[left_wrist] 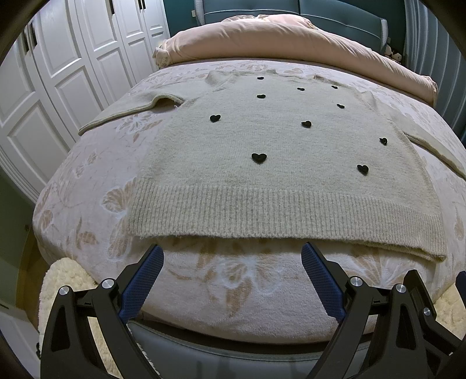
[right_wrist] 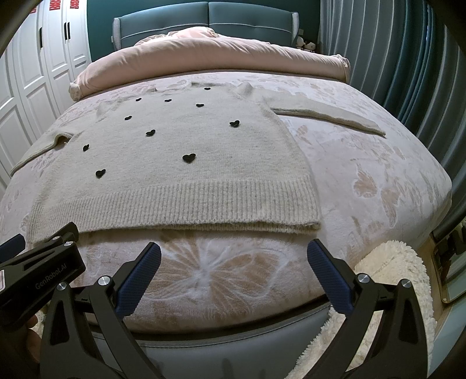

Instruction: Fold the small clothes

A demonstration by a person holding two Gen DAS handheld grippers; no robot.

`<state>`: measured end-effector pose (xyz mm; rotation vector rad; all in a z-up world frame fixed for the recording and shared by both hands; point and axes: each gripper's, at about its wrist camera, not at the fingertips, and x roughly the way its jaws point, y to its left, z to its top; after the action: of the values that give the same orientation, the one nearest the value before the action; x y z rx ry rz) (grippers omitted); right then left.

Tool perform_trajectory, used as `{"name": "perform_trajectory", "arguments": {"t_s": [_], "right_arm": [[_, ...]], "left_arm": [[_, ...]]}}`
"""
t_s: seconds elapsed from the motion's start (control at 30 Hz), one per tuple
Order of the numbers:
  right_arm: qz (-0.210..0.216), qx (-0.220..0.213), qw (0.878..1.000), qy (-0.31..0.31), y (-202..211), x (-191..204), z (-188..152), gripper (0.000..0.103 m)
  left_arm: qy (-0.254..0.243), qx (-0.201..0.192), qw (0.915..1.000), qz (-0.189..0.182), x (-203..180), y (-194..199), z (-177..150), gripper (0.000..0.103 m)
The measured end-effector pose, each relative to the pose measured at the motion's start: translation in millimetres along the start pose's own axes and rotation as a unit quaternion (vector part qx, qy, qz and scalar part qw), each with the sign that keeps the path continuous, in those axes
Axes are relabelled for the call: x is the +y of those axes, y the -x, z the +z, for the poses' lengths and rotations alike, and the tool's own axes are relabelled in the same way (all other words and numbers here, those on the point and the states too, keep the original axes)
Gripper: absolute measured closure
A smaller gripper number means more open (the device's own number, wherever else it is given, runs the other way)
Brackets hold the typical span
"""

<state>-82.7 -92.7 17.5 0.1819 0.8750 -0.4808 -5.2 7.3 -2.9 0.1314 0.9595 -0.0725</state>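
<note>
A cream knit sweater (left_wrist: 276, 140) (right_wrist: 180, 163) dotted with small black hearts lies flat and face up on the bed, both sleeves spread outward, its ribbed hem (left_wrist: 279, 210) (right_wrist: 186, 204) toward me. My left gripper (left_wrist: 231, 256) hovers open just short of the hem, nothing between its blue-padded fingers. My right gripper (right_wrist: 234, 253) is open too, below the hem's right half, and holds nothing. The left gripper's black body (right_wrist: 38, 268) shows at the lower left of the right wrist view.
The bed carries a pink blanket with a pale butterfly and flower pattern (left_wrist: 96, 163) (right_wrist: 364, 163). A rolled pink duvet (left_wrist: 276, 38) (right_wrist: 209, 55) lies behind the sweater, before a teal headboard (right_wrist: 204, 20). White wardrobe doors (left_wrist: 58, 73) stand left, curtains (right_wrist: 393, 58) right. A fluffy cream rug (right_wrist: 387, 291) lies on the floor.
</note>
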Motion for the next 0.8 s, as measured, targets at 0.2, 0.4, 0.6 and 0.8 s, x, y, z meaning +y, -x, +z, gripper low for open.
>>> {"name": "perform_trajectory", "arguments": {"t_s": [0.2, 0.4, 0.6, 0.8], "right_arm": [[0.000, 0.000, 1.000, 0.000, 0, 0, 0, 0.005], [0.000, 0.004, 1.000, 0.002, -3, -2, -1, 0.005], [0.016, 0.015, 1.000, 0.017, -21, -6, 7, 0.005], [0.027, 0.013, 0.999, -0.040, -64, -69, 62, 0.005]], "left_arm": [[-0.001, 0.000, 1.0000, 0.000, 0, 0, 0, 0.011], [-0.001, 0.004, 1.0000, 0.000, 1, -3, -5, 0.011], [-0.012, 0.018, 0.9996, -0.015, -4, -19, 4, 0.009], [0.007, 0.013, 0.9996, -0.024, 3, -35, 42, 0.008]]}}
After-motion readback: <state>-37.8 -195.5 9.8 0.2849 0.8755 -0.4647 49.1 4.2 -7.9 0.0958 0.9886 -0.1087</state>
